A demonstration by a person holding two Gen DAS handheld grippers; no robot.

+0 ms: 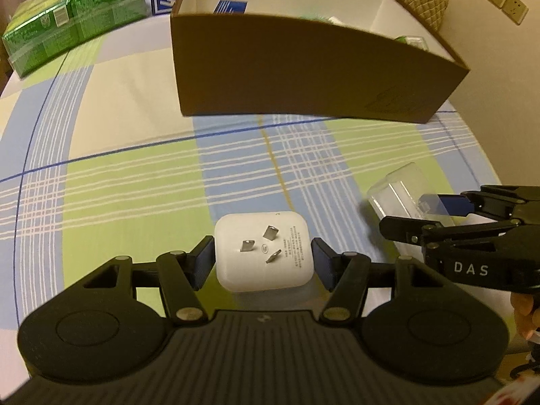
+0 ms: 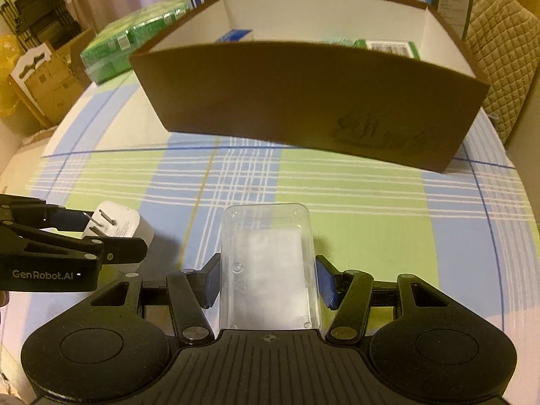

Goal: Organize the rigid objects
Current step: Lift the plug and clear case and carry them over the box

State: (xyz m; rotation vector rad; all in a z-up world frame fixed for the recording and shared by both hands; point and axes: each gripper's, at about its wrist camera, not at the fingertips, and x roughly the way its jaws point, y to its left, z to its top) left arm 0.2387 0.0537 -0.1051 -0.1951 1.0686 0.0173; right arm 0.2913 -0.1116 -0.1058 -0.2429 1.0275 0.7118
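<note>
Both hand-held grippers tilt downward, left point(image 1: 263, 263) clamping charger point(image 1: 262, 255), right point(image 2: 268, 280) clear box point(image 2: 268, 266).

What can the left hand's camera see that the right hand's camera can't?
Only the left view shows the wall sockets and the charger's whole pronged face. Only the right view shows the stacked black chairs and the clear plastic case head-on. Both share the brown box, the checked tablecloth and the green packs.
</note>
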